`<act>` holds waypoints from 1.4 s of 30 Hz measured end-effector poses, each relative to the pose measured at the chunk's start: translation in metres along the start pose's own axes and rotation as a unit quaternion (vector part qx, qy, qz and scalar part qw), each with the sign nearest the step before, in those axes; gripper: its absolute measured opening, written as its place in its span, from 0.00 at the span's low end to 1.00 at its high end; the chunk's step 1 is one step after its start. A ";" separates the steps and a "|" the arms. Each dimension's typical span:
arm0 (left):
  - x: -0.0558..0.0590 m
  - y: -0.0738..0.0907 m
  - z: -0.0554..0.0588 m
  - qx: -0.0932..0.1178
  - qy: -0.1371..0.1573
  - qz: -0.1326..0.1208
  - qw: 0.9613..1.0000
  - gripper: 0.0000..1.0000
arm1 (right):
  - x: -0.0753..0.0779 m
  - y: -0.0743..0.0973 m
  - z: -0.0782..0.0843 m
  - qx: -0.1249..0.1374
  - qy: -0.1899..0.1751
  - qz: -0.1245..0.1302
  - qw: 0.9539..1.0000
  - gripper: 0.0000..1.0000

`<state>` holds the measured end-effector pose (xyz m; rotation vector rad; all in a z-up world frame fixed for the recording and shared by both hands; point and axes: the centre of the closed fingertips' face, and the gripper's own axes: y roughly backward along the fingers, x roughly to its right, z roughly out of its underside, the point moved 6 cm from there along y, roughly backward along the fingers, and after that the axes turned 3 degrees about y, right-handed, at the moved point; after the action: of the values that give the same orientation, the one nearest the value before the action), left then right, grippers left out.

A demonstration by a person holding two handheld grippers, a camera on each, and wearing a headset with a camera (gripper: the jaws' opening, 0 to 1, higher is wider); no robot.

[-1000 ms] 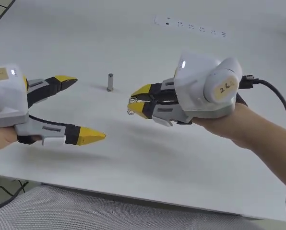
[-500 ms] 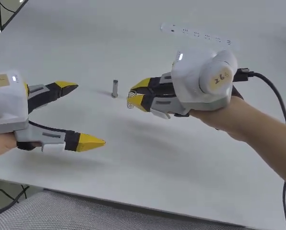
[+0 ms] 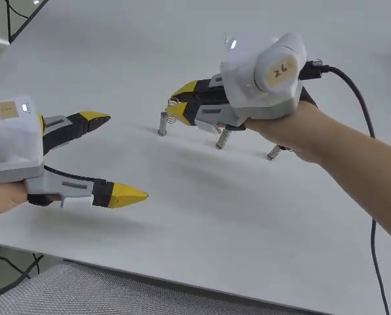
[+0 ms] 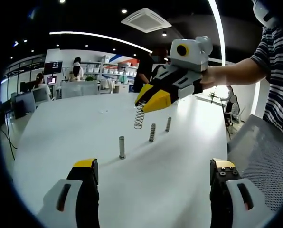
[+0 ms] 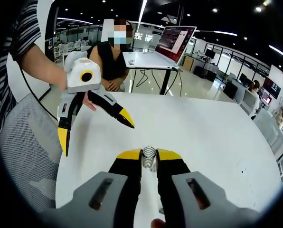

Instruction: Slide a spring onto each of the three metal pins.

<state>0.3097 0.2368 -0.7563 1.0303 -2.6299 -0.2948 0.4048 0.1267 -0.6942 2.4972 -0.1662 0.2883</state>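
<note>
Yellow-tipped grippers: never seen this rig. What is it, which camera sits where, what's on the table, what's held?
There is no robot here: a person holds a two-jaw gripper in each hand. The head view comes from a headset camera looking down at the bench. Each round fisheye view comes from a camera riding on one gripper, looking along its jaws. The left gripper is open and empty. The right gripper is shut on a small spring, held in the air over the white table, close to a bare metal pin. Two spring-covered pins stand in line with it.
</note>
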 end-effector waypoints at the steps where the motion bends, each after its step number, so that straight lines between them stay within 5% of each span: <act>1: 0.000 0.000 0.000 0.000 0.000 0.000 1.000 0.97 | 0.001 -0.001 -0.001 0.000 -0.001 0.001 1.000 0.13; 18: -0.001 0.003 0.002 0.002 0.003 -0.003 1.000 0.97 | 0.026 -0.023 0.015 0.001 -0.087 0.020 0.996 0.13; 42: -0.005 0.009 0.008 0.004 0.012 -0.011 1.000 0.97 | 0.012 -0.038 0.024 -0.017 -0.083 0.005 0.996 0.13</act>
<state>0.3046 0.2474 -0.7619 1.0601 -2.6012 -0.2764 0.4275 0.1422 -0.7320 2.4866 -0.2496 0.0803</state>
